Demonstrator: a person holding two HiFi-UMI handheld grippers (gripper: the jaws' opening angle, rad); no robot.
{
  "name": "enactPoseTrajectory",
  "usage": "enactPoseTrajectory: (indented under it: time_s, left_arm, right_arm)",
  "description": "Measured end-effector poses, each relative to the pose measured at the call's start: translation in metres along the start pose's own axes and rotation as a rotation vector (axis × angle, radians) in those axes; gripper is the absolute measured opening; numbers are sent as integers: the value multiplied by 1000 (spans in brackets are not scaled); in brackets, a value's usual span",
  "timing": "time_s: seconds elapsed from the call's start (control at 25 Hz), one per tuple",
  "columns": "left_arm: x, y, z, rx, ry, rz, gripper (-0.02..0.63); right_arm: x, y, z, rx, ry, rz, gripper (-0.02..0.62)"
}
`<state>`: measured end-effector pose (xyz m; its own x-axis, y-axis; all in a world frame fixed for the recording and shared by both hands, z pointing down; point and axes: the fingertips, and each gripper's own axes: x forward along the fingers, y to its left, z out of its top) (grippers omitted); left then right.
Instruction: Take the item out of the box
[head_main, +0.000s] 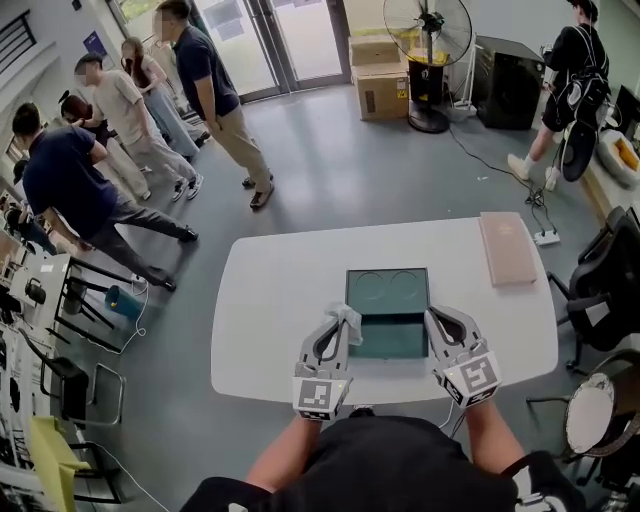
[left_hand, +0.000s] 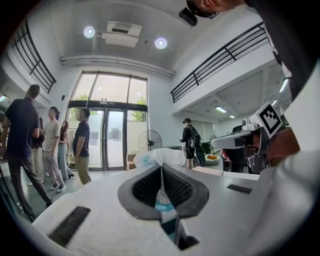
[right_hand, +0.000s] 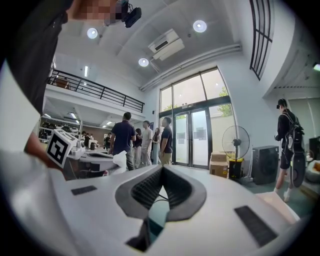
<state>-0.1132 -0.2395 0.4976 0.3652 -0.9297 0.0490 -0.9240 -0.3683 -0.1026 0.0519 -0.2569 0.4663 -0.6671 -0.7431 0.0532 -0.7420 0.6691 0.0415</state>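
A dark green open box (head_main: 388, 273) lies in the middle of the white table (head_main: 270, 300); its inside looks bare, with two round hollows at the far end. My left gripper (head_main: 342, 320) hovers at the box's near left corner, shut on a thin white packet (head_main: 351, 318). In the left gripper view the packet (left_hand: 159, 156), white with blue print, is pinched between the jaws and bunches above the tips. My right gripper (head_main: 433, 318) sits at the box's near right edge. In its own view the right gripper (right_hand: 162, 173) has its tips together with nothing between them.
A pink flat lid (head_main: 507, 248) lies at the table's right end. Several people (head_main: 120, 110) stand on the floor at the far left. A standing fan (head_main: 430, 40) and cardboard boxes (head_main: 380, 85) are beyond the table. Dark chairs (head_main: 610, 280) crowd the right side.
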Motion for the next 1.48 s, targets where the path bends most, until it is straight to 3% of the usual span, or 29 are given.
enactPoseTrajectory:
  time_s: [0.8,1.48]
  left_arm:
    - [-5,9,17,10,-28,15,17]
    - [-16,10,23,29,-36,17,17]
  right_arm:
    - [2,2,27,-94,-48,-68,5]
    - [9,34,26,-83,-50,-27,5]
